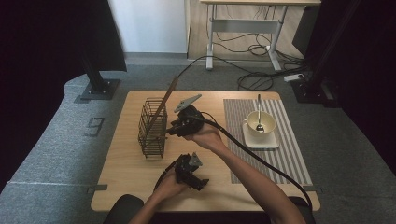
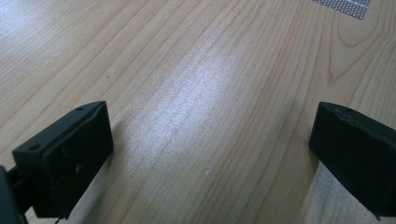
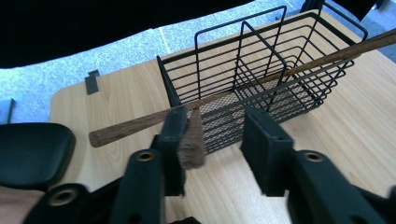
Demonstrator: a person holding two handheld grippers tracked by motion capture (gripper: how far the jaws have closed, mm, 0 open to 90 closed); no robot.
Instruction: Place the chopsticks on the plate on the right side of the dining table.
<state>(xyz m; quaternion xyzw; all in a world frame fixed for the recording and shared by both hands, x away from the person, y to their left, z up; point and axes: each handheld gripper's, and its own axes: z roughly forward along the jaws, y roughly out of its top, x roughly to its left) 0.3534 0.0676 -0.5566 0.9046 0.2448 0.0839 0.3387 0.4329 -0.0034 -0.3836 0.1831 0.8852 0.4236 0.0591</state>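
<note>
- Right gripper (image 3: 212, 140) at the black wire basket (image 3: 261, 70); jaws part-open, one pad against a wooden stick (image 3: 140, 123), the other apart
- Stick leans across the basket
- Left gripper (image 2: 210, 149) gaping wide over the wooden table (image 2: 196, 70), holding nothing

Wire basket (image 1: 152, 127) blocks table's left.

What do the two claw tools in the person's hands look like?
Both claws are black. The left claw ends in two chunky, blocky jaws with small screw holes. The right claw has flat rectangular jaws on arms with round metal rivets. Each carries a grey three-cornered plate on top and trails a thick black cable. The forearms are bare, with no sleeves.
</note>
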